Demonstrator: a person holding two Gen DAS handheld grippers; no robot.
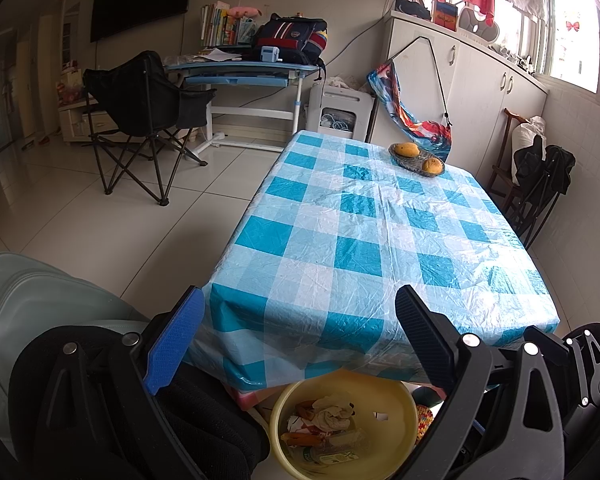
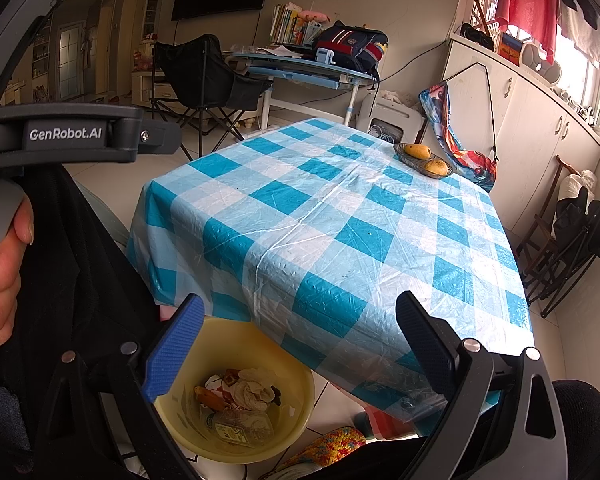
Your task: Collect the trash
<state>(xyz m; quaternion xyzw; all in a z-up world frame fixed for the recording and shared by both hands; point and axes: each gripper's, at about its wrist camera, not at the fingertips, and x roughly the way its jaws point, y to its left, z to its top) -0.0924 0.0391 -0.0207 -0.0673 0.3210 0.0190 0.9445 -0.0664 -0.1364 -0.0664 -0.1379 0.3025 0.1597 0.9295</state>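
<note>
A yellow basin stands on the floor at the near edge of the table and also shows in the right wrist view. It holds trash: crumpled tissue, wrappers and a clear plastic bottle. My left gripper is open and empty, held above the table's near edge over the basin. My right gripper is open and empty, above the table's near corner beside the basin. The left gripper's body and the hand holding it show at the left of the right wrist view.
The table wears a blue-and-white checked plastic cloth. A wire dish with two mangoes sits at its far edge. A black folding chair, a blue desk, white cabinets and folded chairs surround it.
</note>
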